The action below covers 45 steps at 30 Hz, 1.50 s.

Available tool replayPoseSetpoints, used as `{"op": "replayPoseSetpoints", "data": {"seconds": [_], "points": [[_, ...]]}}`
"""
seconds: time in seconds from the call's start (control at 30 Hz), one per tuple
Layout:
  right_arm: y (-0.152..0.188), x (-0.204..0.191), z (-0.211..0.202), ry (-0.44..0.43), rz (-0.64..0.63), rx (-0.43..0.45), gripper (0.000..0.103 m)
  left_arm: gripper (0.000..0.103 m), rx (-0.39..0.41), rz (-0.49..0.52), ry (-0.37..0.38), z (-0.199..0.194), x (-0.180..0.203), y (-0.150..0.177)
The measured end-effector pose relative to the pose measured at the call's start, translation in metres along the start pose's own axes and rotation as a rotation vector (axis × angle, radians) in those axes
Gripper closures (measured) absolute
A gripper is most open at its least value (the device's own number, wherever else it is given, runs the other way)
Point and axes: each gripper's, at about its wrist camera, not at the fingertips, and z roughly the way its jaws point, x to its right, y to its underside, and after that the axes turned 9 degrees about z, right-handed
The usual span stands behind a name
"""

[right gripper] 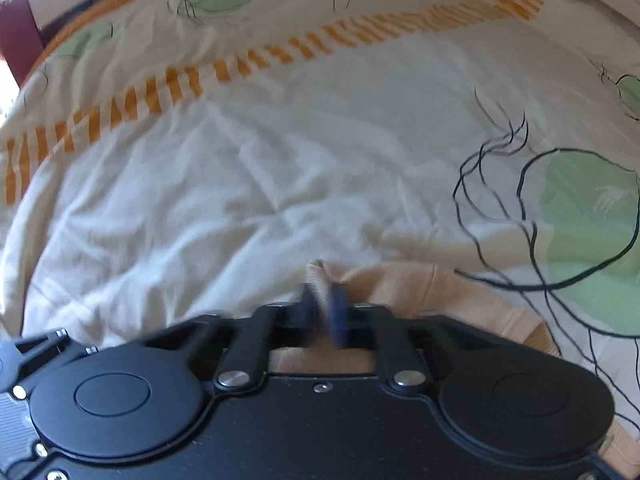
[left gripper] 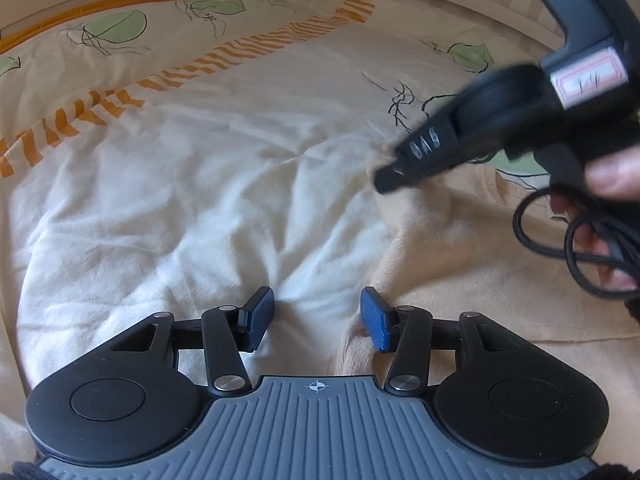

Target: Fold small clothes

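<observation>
A small peach garment [left gripper: 460,264] lies on the bed cover, to the right in the left wrist view. My left gripper [left gripper: 318,316] is open and empty, its blue pads apart, low over the cover at the garment's left edge. My right gripper [right gripper: 322,304] is shut on a pinch of the peach garment [right gripper: 420,292], which sticks up between its blue pads. The right gripper also shows in the left wrist view [left gripper: 384,182], blurred, at the garment's far edge.
The bed cover [left gripper: 192,184] is cream with an orange striped band [left gripper: 224,60] and green leaf prints [right gripper: 588,216]. A hand and a looped black cable [left gripper: 580,248] are at the right. A dark red edge [right gripper: 16,40] shows at the far left.
</observation>
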Motion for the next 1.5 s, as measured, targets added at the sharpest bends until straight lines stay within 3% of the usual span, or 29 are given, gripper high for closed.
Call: {"op": "replayPoseSetpoints", "data": {"seconds": [0.2,0.33,0.53,0.6,0.73,0.87,1.03,1.13,1.2,1.27,1.33,1.4,1.5], "points": [[-0.003,0.043,-0.006,-0.063,0.357,0.135,0.093,0.055,0.003,-0.009,-0.004,0.000,-0.001,0.001],[0.000,0.040,0.007,-0.029,0.348,0.115,0.091,0.055,0.006,-0.014,-0.003,0.000,-0.001,0.001],[0.014,0.046,-0.052,0.016,0.387,0.300,0.058,0.056,0.025,-0.026,0.010,-0.002,-0.004,0.002],[0.031,0.057,-0.078,0.058,0.419,0.338,0.049,0.056,0.033,-0.030,0.016,-0.004,-0.005,0.002],[0.078,0.092,-0.118,0.172,0.513,0.333,0.049,0.056,0.049,-0.039,0.012,-0.008,-0.006,0.001],[0.146,0.125,-0.151,0.281,0.632,0.291,0.049,0.056,0.098,-0.009,-0.023,-0.022,-0.003,-0.001],[0.205,0.145,-0.171,0.322,0.756,0.249,0.049,0.056,0.165,0.070,-0.012,-0.040,0.012,-0.010],[0.221,0.153,-0.168,0.289,0.795,0.241,0.049,0.056,0.140,0.141,0.023,-0.037,0.028,-0.015],[0.226,0.156,-0.167,0.319,0.779,0.245,0.051,0.056,0.104,0.173,0.029,-0.028,0.034,-0.017],[0.233,0.163,-0.169,0.370,0.814,0.243,0.057,0.056,0.039,0.177,-0.014,-0.014,0.033,-0.018],[0.243,0.173,-0.175,0.336,0.893,0.266,0.063,0.049,-0.056,0.172,-0.050,0.003,0.023,-0.015],[0.248,0.176,-0.182,0.307,0.933,0.291,0.060,0.047,-0.052,0.141,-0.013,0.006,0.014,-0.013],[0.248,0.171,-0.191,0.291,0.914,0.349,0.048,0.047,-0.070,0.171,-0.011,0.007,0.016,-0.017]]}}
